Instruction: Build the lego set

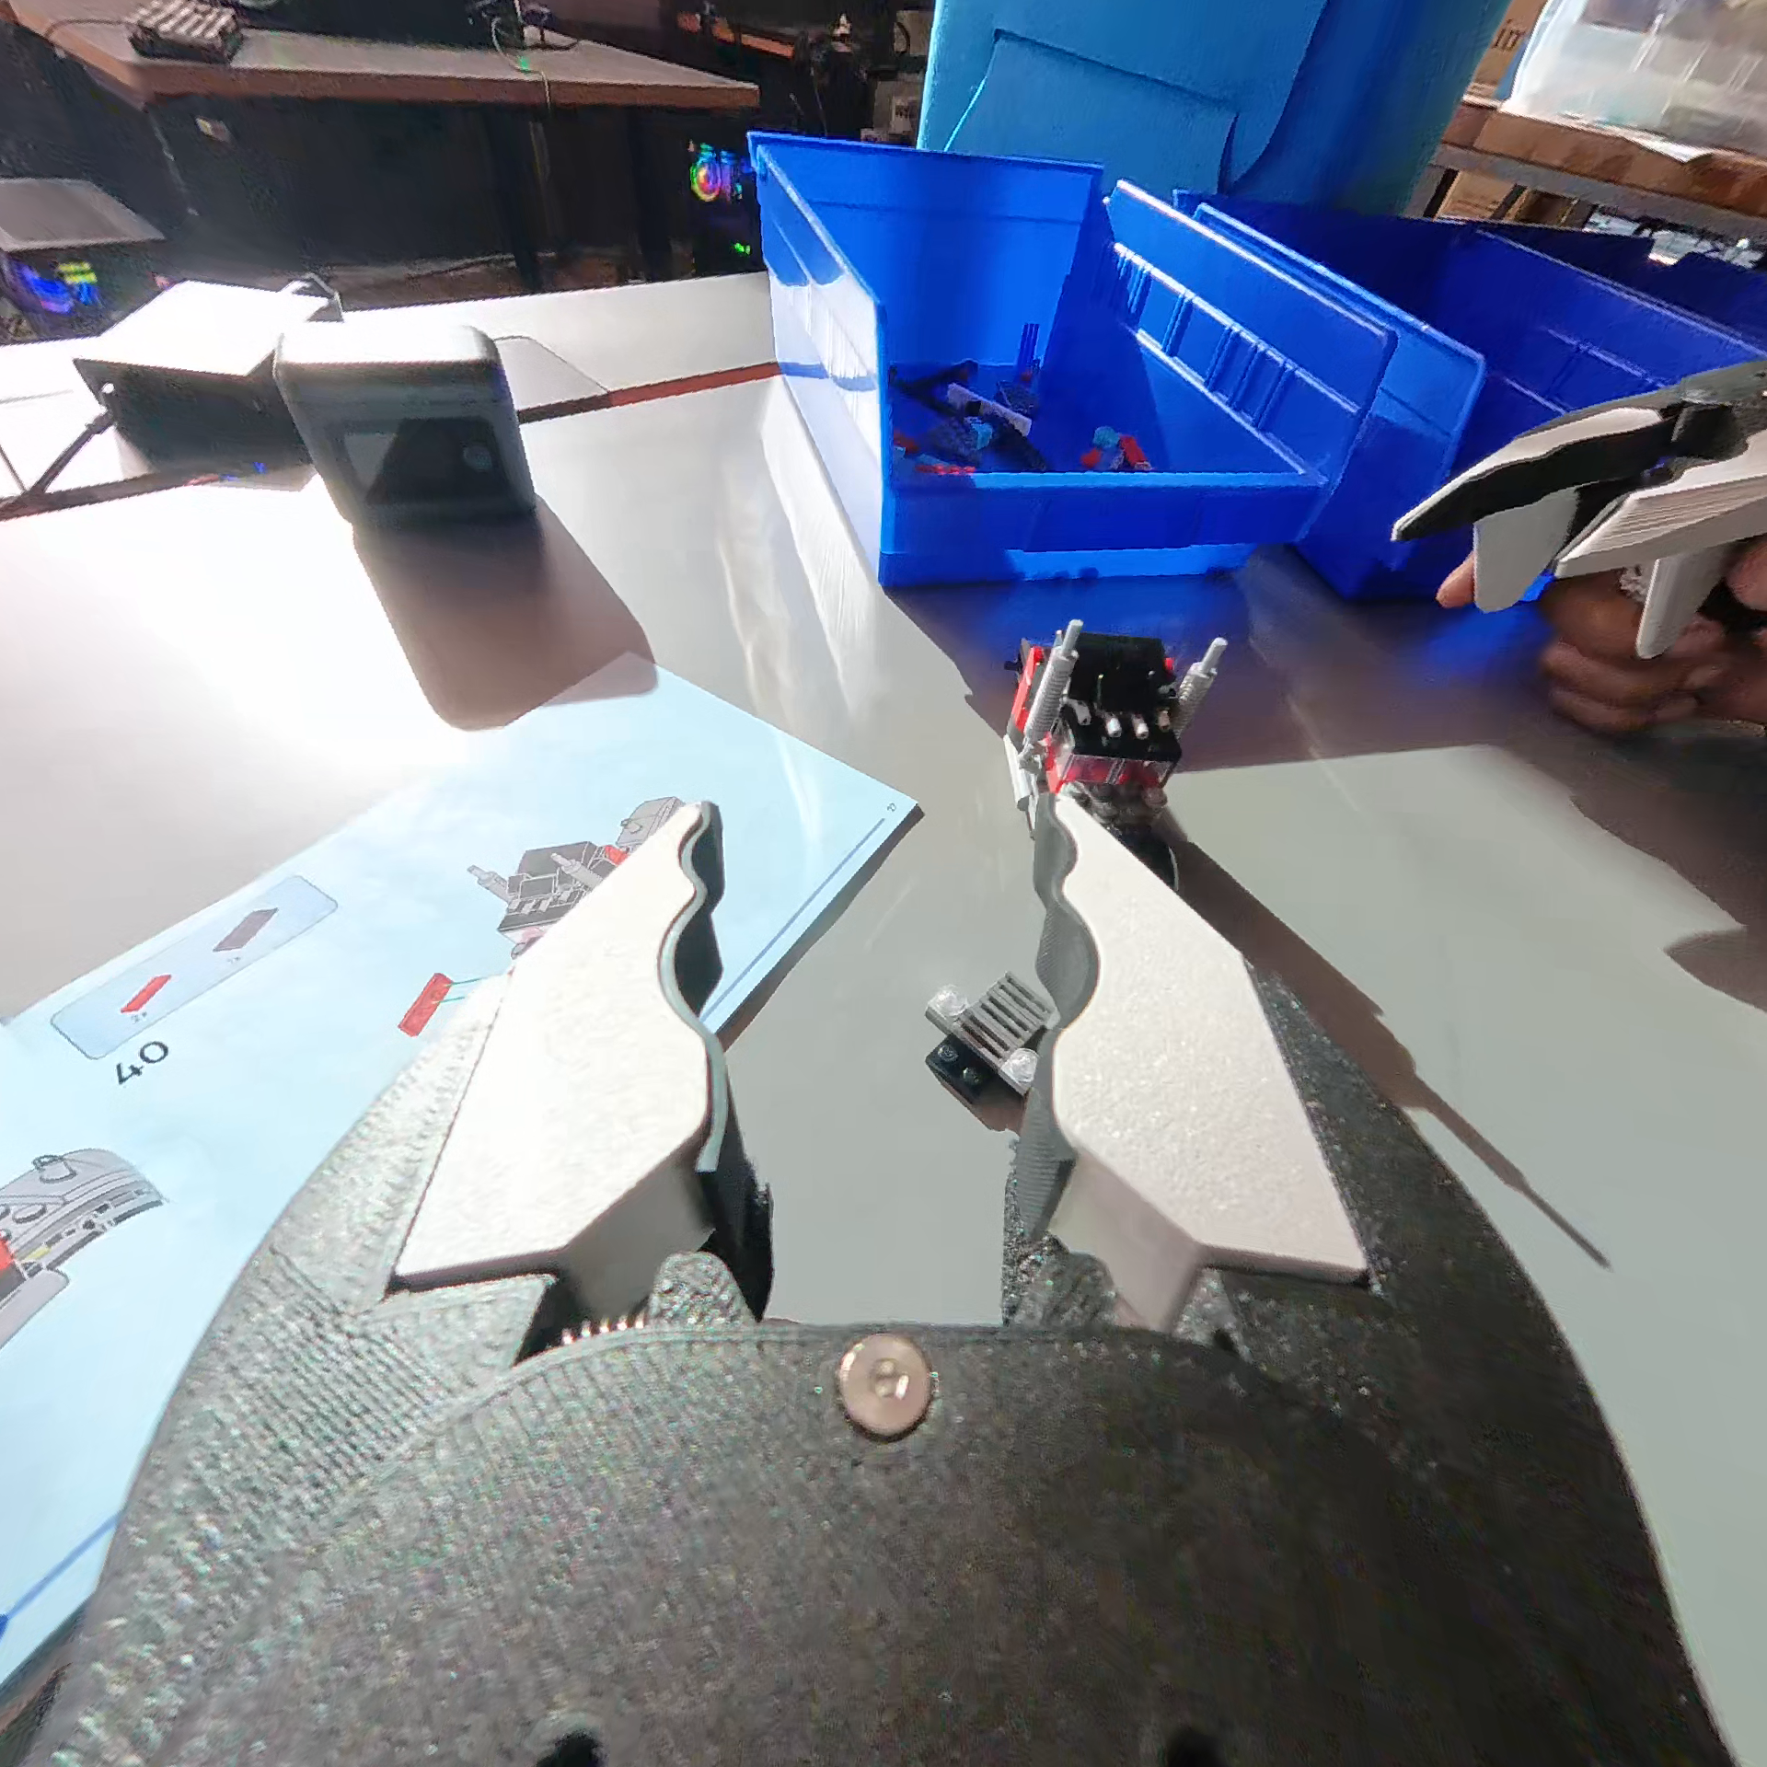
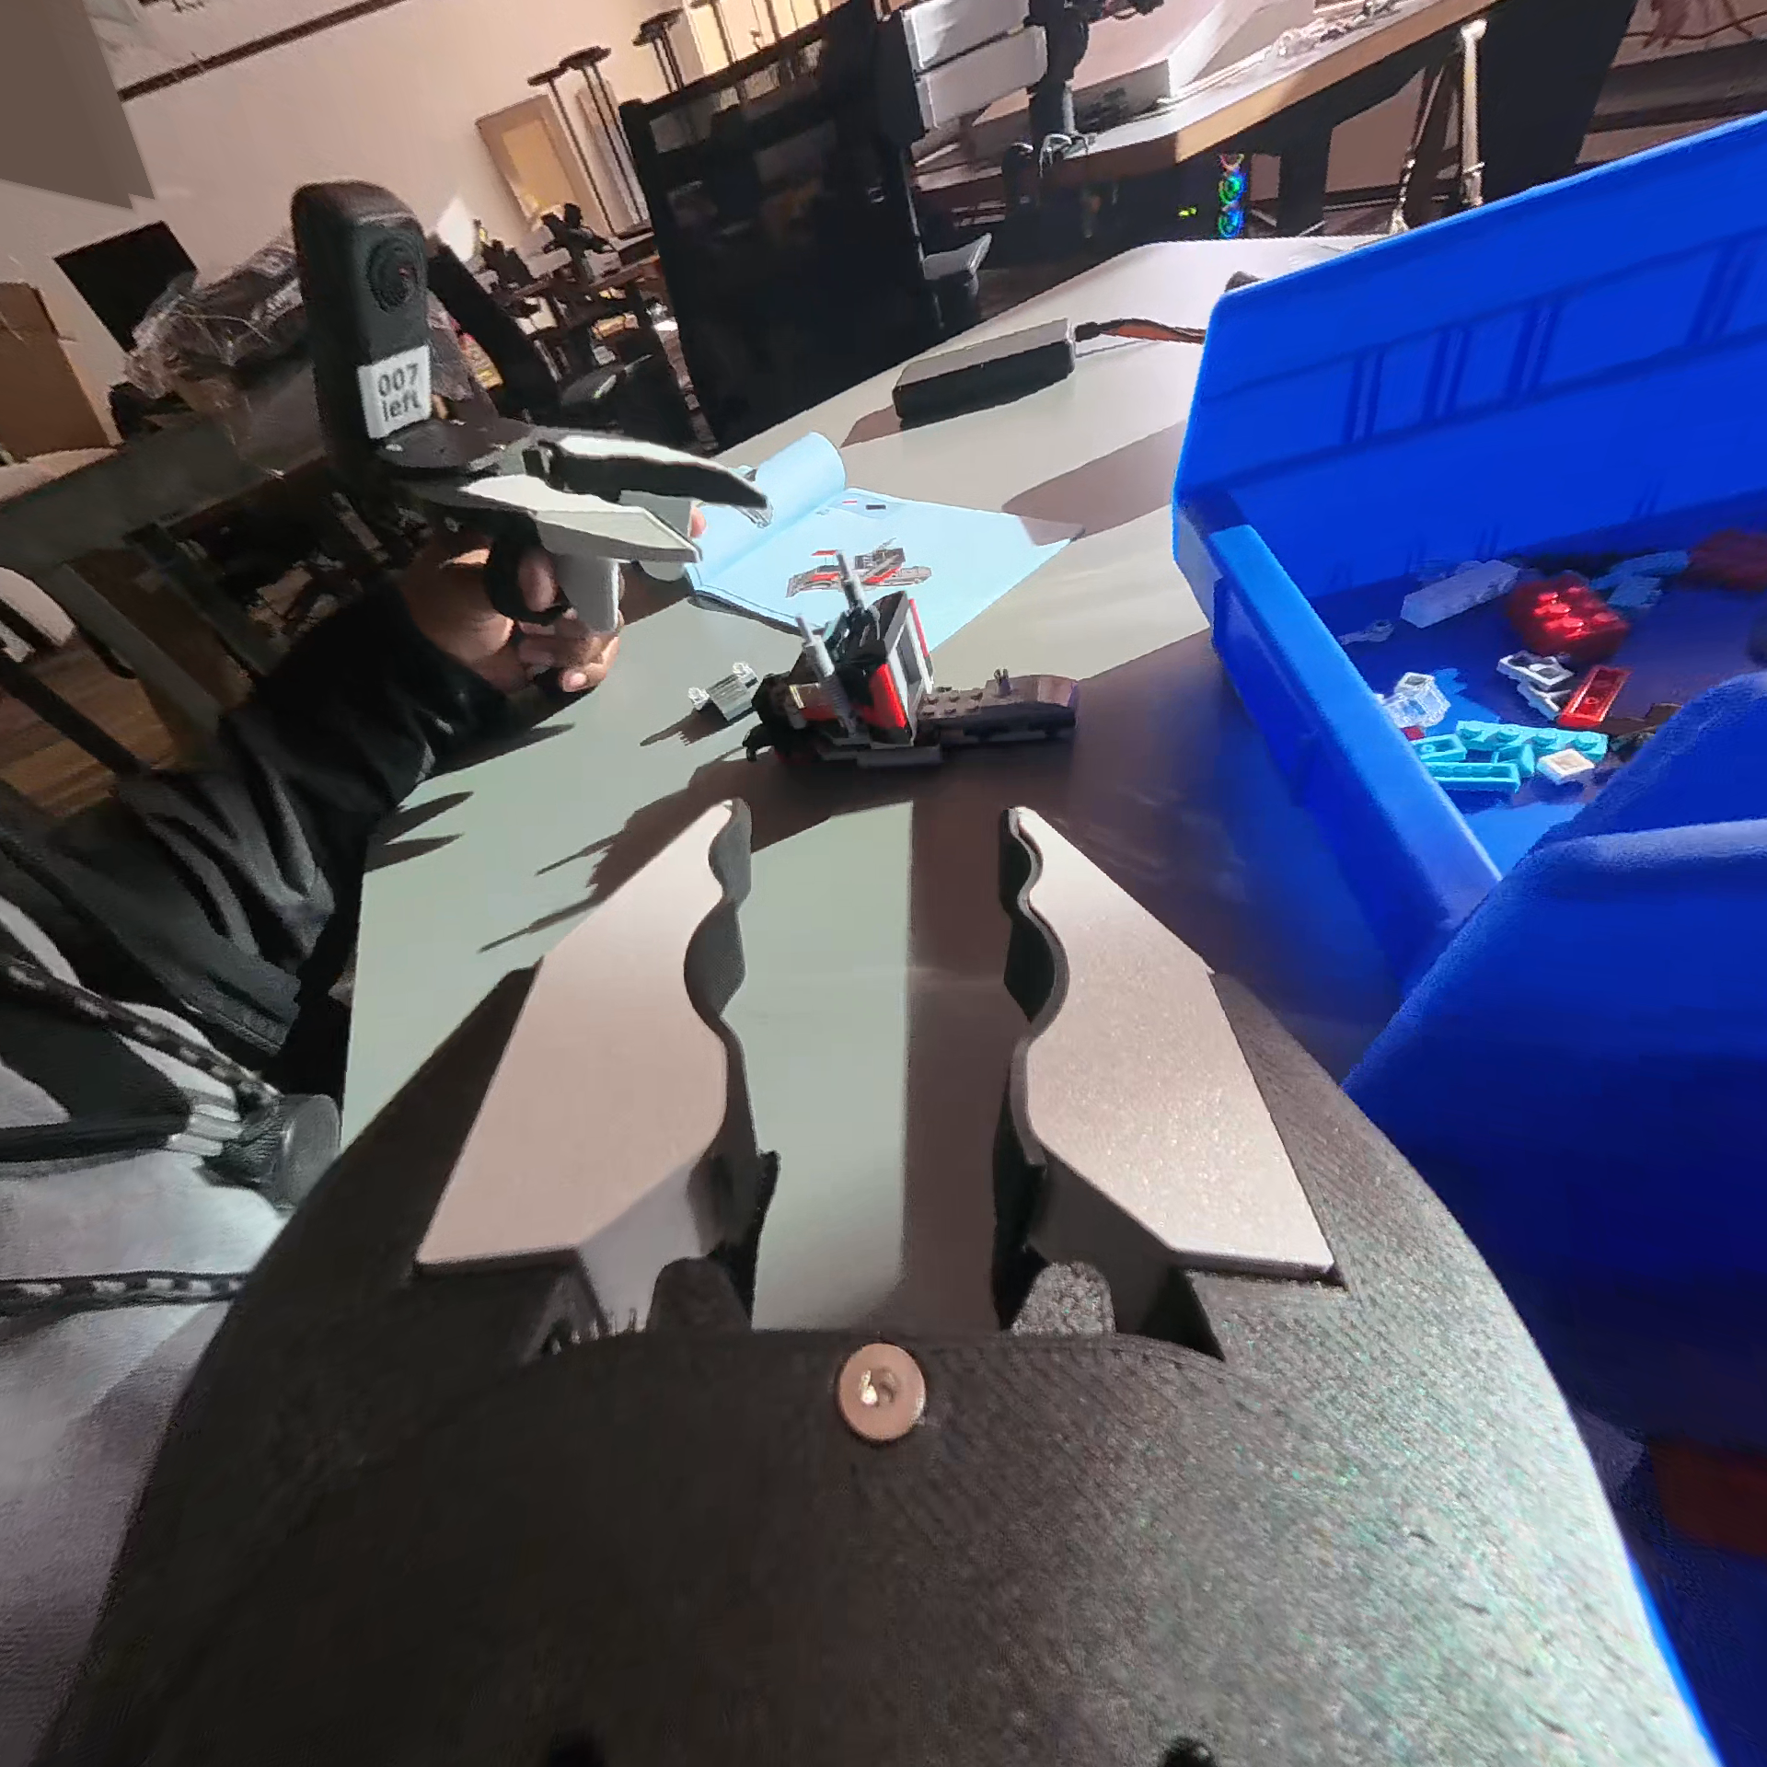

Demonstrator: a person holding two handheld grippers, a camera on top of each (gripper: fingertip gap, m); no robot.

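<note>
The half-built truck (image 1: 1100,727) stands on the grey worktop (image 1: 1386,956), just in front of the nearest blue bin (image 1: 1071,535) that holds the loose bricks (image 1: 1014,435). On the near side of the truck, apart from it, lies a small grille sub-assembly (image 1: 990,1037) with clear studs at its corners. Left of the truck the instruction booklet (image 1: 316,966) lies open.

The left gripper (image 1: 875,832) hovers low over the worktop with its fingers spread and empty; its right finger (image 1: 1147,1004) sits just beside the grille piece. The right gripper (image 2: 870,813) waits to the truck's right, fingers likewise parted and holding nothing.

The step in hand looks like fitting the grille piece onto the truck. Next, the left fingers would need to straddle and close on that small piece, while the right gripper steadies the truck's body.
</note>
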